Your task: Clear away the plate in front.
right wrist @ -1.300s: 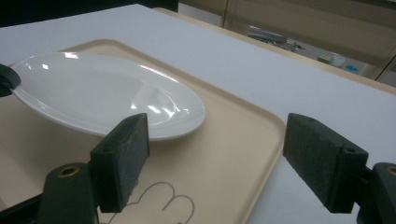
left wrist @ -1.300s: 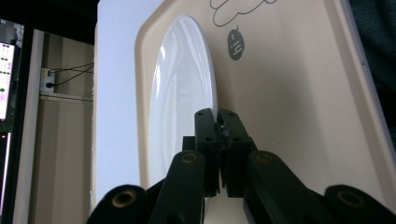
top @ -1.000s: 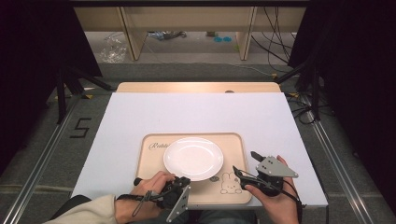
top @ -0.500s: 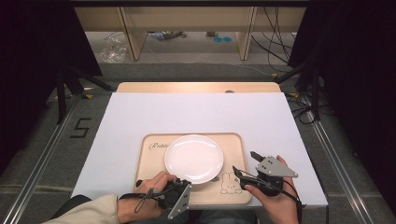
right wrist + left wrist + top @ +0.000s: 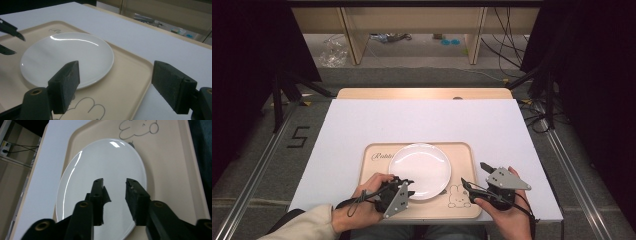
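I have a round, glossy white ceramic plate (image 5: 419, 169) lying flat on a pale beige plastic tray (image 5: 464, 155) with a rabbit line drawing at its near right corner (image 5: 456, 196); the tray sits near the front edge of the white tabletop (image 5: 422, 122), and the plate rests left of the tray's middle.

My left claw (image 5: 408, 187) hovers over the plate's near-left rim, released, its jaws parted by a narrow gap with nothing between them; in the left gripper view the two black jaws stand above the plate's surface (image 5: 100, 177). My right claw (image 5: 472, 176) waits at the tray's near right corner, spread wide and empty; from the right gripper view the plate (image 5: 67, 57) lies just beyond its left jaw.

I judge the plate stiff, fairly light, slick with glaze and breakable if dropped; its shallow rim is the only purchase, so I would pinch the edge squarely, one jaw above and one below; a glancing grip could slip.
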Tool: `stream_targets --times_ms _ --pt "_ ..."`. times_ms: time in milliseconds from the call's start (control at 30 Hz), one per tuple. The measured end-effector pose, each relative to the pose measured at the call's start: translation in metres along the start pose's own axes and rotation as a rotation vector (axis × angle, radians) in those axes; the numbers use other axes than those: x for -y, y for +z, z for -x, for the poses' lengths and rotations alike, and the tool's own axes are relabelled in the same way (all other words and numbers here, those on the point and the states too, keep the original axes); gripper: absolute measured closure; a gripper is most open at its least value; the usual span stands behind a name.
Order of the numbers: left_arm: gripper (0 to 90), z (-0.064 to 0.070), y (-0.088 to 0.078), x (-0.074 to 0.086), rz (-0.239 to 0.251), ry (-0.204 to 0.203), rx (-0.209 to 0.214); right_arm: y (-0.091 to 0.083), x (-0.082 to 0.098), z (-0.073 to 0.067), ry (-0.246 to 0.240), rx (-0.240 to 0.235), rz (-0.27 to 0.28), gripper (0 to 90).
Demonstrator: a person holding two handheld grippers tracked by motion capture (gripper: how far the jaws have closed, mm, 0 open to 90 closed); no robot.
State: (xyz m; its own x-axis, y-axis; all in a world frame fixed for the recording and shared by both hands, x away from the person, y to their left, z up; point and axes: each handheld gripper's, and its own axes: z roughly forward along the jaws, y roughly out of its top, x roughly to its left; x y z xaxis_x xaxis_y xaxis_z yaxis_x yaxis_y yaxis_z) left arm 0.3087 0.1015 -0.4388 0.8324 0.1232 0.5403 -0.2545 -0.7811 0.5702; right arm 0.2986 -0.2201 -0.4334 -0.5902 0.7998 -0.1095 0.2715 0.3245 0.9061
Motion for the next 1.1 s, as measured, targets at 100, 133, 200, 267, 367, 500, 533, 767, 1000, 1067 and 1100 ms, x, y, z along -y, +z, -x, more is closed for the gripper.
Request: stream_targets --times_ms 100,133,200,267,367,500,533,767,1000,1067,1100 --pt "49.8 -0.003 -0.003 0.005 0.047 -0.054 -0.007 0.0 0.0 0.0 -0.002 0.001 0.001 23.7" --pt "45.4 -0.004 -0.004 0.006 0.058 -0.065 -0.006 0.0 0.0 0.0 -0.002 0.002 0.002 23.7" --pt "36.9 -0.006 -0.006 0.009 0.07 -0.091 -0.024 0.0 0.0 0.0 0.001 -0.001 0.001 23.7" --pt "30.5 -0.008 -0.008 0.012 0.078 -0.117 -0.02 0.0 0.0 0.0 0.003 -0.002 0.0 23.8" --pt "30.3 -0.012 -0.012 0.015 0.13 -0.134 -0.022 0.0 0.0 0.0 0.001 -0.002 0.001 23.7" --pt "26.4 -0.016 -0.019 0.02 0.183 -0.197 -0.027 0.0 0.0 0.0 0.001 0.0 0.004 23.8" --pt "26.0 -0.017 -0.021 0.023 0.194 -0.226 -0.039 0.0 0.0 0.0 0.001 0.0 0.004 23.7" --pt "24.3 -0.021 -0.03 0.041 0.204 -0.337 -0.059 0.0 0.0 0.0 -0.002 -0.001 0.005 23.8" --pt "24.3 -0.023 -0.032 0.053 0.207 -0.406 -0.079 0.0 -0.001 -0.002 0.01 -0.004 0.005 23.8" --pt "24.2 -0.024 -0.032 0.053 0.214 -0.423 -0.082 -0.002 -0.001 0.0 -0.002 0.002 0.003 23.7" --pt "24.1 -0.024 -0.032 0.053 0.215 -0.421 -0.083 -0.001 0.0 0.0 0.0 -0.001 0.013 23.7"
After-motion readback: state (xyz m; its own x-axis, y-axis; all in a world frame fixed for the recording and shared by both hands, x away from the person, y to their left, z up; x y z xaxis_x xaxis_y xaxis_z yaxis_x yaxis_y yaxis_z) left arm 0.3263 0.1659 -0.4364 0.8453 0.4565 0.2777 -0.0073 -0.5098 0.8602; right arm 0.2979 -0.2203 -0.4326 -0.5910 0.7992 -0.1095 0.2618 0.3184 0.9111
